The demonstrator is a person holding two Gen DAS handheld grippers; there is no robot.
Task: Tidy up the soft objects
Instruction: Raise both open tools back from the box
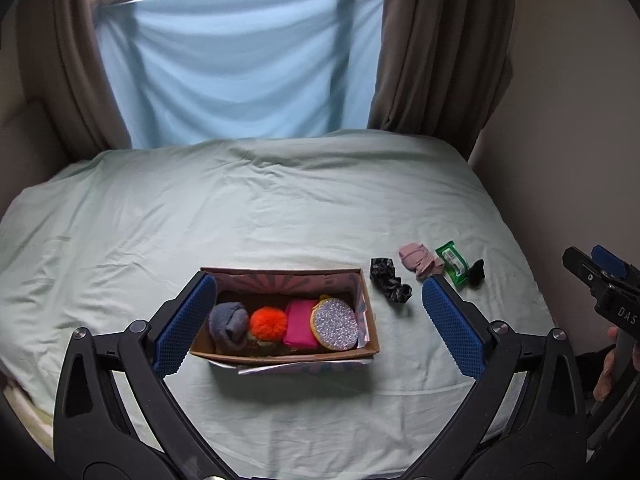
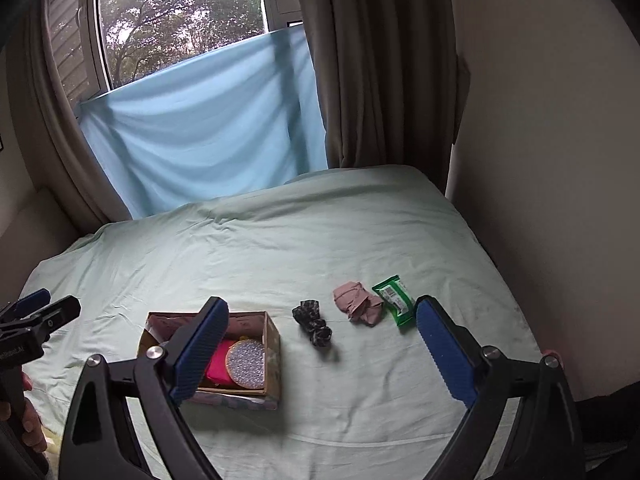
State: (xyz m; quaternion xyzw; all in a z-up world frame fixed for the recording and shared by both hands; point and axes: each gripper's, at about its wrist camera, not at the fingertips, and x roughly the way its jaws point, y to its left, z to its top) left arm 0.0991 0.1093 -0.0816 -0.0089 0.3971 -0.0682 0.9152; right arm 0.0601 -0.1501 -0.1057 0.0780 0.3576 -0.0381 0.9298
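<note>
Sitting on the pale green bed sheet (image 1: 280, 208), the open cardboard box (image 1: 366, 312) serves as the landmark for everything else. Inside it, in a row from its left end to its right, lie a grey rolled sock (image 1: 229, 325), an orange pom-pom (image 1: 268, 322), a pink folded cloth (image 1: 300, 323) and a round glittery silver pad (image 1: 334, 324) that leans against the box's right wall.

Outside the box, on the sheet to its right, lies a dark patterned scrunchie (image 1: 390, 280), just beside the box's far right corner. Farther right of the box is a crumpled pink cloth (image 1: 418, 260), then a green wipes packet (image 1: 452, 262) touching it or nearly so, and a small black item (image 1: 477, 272) beyond the packet, too small to identify.

The left gripper (image 1: 316, 320) hangs above the near side of the box with its blue pads spread wide, one at the box's left end and one to the right of the box; nothing is between them that they touch. The right gripper (image 2: 320, 356) is likewise spread wide and empty, to the right of the box, with the scrunchie, pink cloth and packet seen between its pads but lying on the sheet beyond them.

A blue cloth (image 1: 240, 76) hangs over the window behind the bed, far beyond the box.
</note>
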